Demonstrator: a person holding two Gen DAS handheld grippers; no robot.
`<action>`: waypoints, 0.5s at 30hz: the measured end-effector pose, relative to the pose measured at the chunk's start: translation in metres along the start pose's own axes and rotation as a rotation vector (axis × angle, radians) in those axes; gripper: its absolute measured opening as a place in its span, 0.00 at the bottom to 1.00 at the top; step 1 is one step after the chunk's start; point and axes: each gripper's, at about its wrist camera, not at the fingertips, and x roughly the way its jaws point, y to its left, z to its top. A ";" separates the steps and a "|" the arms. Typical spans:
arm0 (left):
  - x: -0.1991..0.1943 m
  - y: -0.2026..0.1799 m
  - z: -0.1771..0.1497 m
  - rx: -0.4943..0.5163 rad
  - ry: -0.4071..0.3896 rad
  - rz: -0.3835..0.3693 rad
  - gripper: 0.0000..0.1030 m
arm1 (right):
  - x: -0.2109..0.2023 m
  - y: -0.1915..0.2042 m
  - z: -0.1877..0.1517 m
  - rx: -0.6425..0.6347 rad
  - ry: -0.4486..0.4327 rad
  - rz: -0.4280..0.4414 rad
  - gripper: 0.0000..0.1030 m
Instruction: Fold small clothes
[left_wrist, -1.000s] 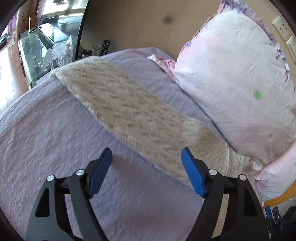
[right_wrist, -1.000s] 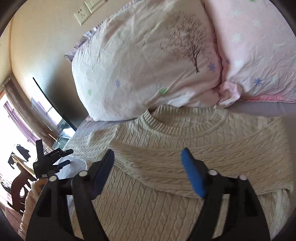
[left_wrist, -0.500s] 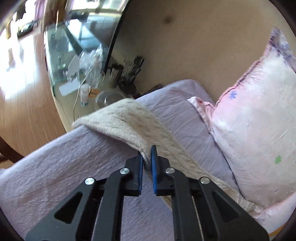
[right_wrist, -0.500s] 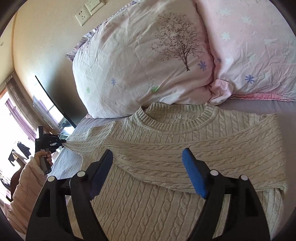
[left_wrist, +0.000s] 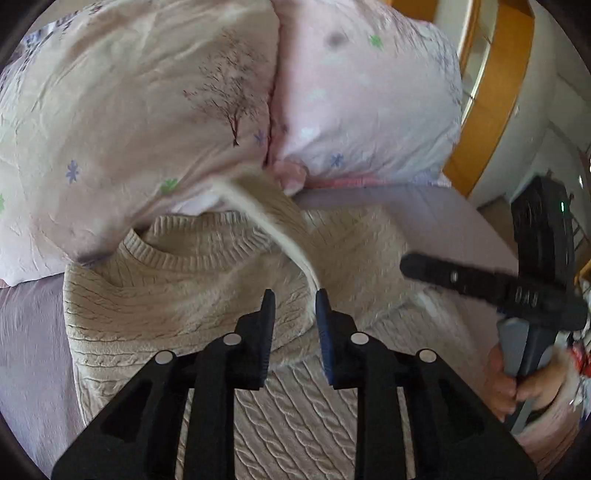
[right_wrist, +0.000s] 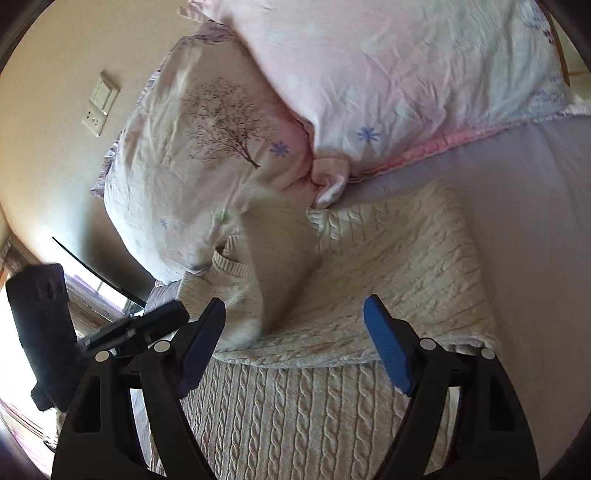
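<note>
On the bed (right_wrist: 535, 229), just below the two pillows (left_wrist: 155, 110), the cream sweater (right_wrist: 388, 266) lies flat while the left gripper (left_wrist: 293, 310), its fingers partly apart, lets go of the left sleeve (left_wrist: 273, 221) over the chest. The right gripper (right_wrist: 295, 325) hovers wide open and empty above the sweater. The sleeve fold seems almost done; next, I think, the sleeve must settle flat before the body is folded.
</note>
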 end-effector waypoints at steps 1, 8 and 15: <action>-0.003 0.006 -0.007 -0.014 0.000 0.007 0.27 | 0.002 -0.007 0.001 0.020 0.013 0.001 0.75; -0.046 0.092 -0.052 -0.216 0.011 0.126 0.41 | 0.052 -0.025 0.022 0.121 0.081 -0.051 0.58; -0.076 0.147 -0.089 -0.364 0.010 0.236 0.50 | 0.106 -0.022 0.060 0.160 0.062 -0.109 0.45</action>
